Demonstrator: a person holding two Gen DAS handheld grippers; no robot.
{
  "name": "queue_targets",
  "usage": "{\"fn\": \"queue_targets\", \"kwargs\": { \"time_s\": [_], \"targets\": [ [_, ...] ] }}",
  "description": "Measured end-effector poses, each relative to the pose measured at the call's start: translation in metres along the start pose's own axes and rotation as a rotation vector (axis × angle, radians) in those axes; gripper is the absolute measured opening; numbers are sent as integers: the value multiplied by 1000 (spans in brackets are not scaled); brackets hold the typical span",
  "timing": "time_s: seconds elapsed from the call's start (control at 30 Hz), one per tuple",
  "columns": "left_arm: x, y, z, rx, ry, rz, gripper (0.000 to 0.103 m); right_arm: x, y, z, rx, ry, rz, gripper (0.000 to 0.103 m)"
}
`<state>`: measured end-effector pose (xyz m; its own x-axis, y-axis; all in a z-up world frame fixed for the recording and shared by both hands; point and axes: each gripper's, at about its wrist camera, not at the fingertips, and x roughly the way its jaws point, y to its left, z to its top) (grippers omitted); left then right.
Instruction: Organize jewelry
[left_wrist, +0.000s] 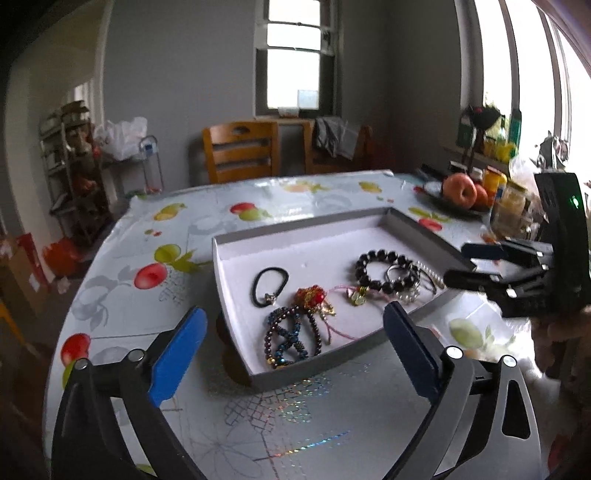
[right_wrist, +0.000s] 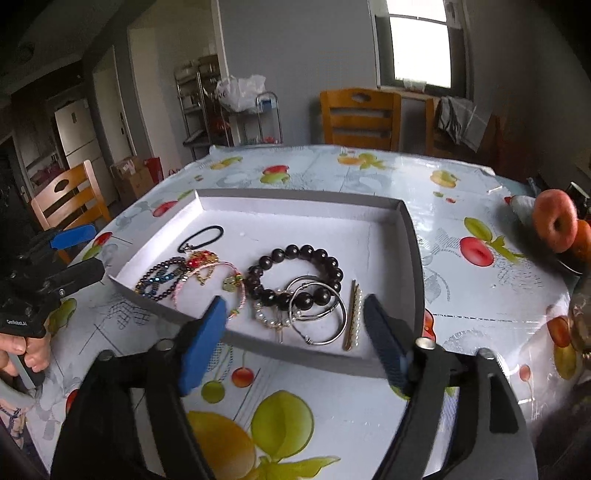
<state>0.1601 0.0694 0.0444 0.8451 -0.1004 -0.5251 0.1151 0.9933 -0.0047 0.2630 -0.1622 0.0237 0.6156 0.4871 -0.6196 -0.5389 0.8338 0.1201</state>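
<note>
A shallow grey box (left_wrist: 236, 321) (right_wrist: 415, 258) with a white floor lies on the table and holds the jewelry. Inside lie a black hair tie (left_wrist: 269, 286) (right_wrist: 201, 238), a purple and blue beaded bracelet (left_wrist: 288, 336) (right_wrist: 162, 277), a red charm on a pink cord (left_wrist: 310, 297) (right_wrist: 201, 258), a dark bead bracelet (left_wrist: 384, 267) (right_wrist: 295, 275), silver hoops (right_wrist: 317, 314) and a pearl clip (right_wrist: 352, 314). My left gripper (left_wrist: 295, 350) stands open at the box's near corner, holding nothing. My right gripper (right_wrist: 295, 336) stands open over the near rim, holding nothing.
The table wears a glossy fruit-print cloth (left_wrist: 166, 236) (right_wrist: 480, 229). A dish of apples (left_wrist: 461, 192) (right_wrist: 557, 225) and several jars (left_wrist: 513, 203) stand at the right edge. Wooden chairs (left_wrist: 240, 151) (right_wrist: 360, 118) stand behind the table and another chair (right_wrist: 66, 199) at its left.
</note>
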Motion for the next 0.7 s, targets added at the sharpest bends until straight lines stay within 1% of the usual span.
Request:
{"fn": "queue_targets", "kwargs": {
  "time_s": [0.13, 0.27, 0.37, 0.53, 0.7],
  "targets": [
    [-8, -6, -5, -21, -32, 20, 98, -15, 7, -11, -2, -43, -6, 92],
    [-12, -15, -10, -7, -39, 24, 98, -30, 13, -20, -9, -101, -11, 97],
    [-12, -19, -12, 6, -39, 45, 98, -38, 20, -25, -25, -124, -30, 97],
    [-12, -21, -16, -13, -48, 39, 98, -47, 24, -32, -27, -160, -52, 97],
    [-11, -23, -16, -11, -44, 46, 98, -53, 23, -33, -19, -195, -55, 97]
  ]
}}
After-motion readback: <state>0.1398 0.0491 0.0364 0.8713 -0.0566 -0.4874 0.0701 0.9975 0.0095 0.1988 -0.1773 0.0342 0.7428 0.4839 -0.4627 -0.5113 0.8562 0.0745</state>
